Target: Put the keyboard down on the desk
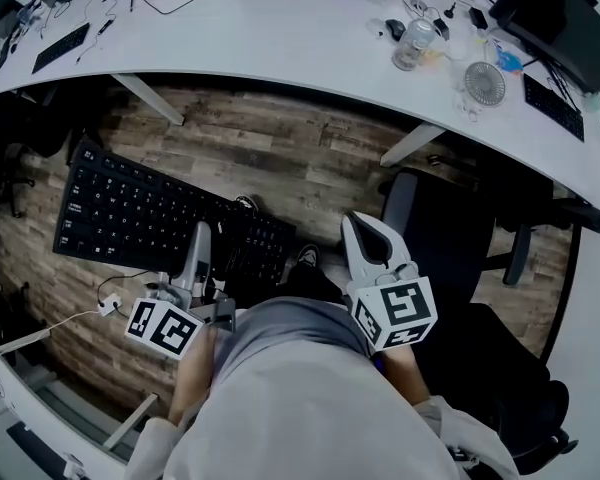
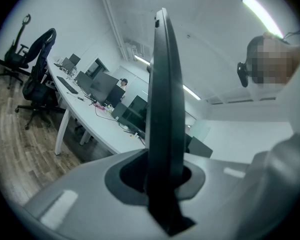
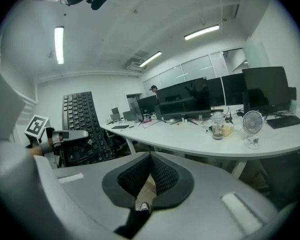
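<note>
The left gripper (image 1: pixel 199 243) clamps the keyboard (image 1: pixel 165 213) by its near long edge, while the right gripper (image 1: pixel 365 236), at 3 o'clock of it, is closed on nothing. The keyboard hangs over the floor, long axis 10 to 4 o'clock, apparently tilted. The desk (image 1: pixel 280 53) lies at 12 o'clock, so placement depends on the left gripper.
</note>
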`<act>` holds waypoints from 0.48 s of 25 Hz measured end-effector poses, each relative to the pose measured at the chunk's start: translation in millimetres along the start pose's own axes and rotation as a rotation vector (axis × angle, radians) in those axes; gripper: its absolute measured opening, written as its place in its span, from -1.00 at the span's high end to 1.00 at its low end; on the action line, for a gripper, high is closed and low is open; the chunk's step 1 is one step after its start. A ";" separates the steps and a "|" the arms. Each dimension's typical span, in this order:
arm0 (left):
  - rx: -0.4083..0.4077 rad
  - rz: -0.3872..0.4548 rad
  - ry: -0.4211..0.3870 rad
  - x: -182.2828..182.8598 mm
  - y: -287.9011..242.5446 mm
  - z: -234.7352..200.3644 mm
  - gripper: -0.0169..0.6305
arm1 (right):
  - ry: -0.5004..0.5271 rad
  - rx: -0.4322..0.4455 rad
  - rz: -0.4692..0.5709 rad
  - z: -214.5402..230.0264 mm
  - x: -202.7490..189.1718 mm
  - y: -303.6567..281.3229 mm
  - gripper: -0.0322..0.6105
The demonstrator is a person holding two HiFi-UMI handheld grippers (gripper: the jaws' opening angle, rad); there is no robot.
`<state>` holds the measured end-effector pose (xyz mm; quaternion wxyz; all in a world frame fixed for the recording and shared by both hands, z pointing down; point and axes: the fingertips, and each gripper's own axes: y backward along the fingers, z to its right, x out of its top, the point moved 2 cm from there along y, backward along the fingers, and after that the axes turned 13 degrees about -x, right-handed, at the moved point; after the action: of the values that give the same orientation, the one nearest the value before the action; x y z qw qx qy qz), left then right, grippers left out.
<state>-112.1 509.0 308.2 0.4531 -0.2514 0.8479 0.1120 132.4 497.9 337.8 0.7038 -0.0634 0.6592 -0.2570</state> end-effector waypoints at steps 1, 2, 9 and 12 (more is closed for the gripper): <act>-0.003 0.001 0.003 1.5 -1.5 -2.2 0.95 | -0.002 0.001 -0.002 0.0 1.2 -4.1 0.92; -0.005 0.002 0.007 3.0 -3.4 -4.8 0.95 | -0.005 0.000 -0.004 0.5 2.4 -8.5 0.92; -0.019 0.015 0.006 22.2 -25.0 -28.2 0.95 | -0.030 -0.033 0.002 4.3 18.9 -35.0 0.92; -0.027 0.017 0.010 32.6 -37.3 -39.2 0.95 | -0.039 -0.040 0.002 4.7 27.6 -51.1 0.92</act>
<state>-135.4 450.4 304.8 0.4445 -0.2506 0.8507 0.1259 122.6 440.5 335.6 0.7154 -0.0816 0.6505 -0.2417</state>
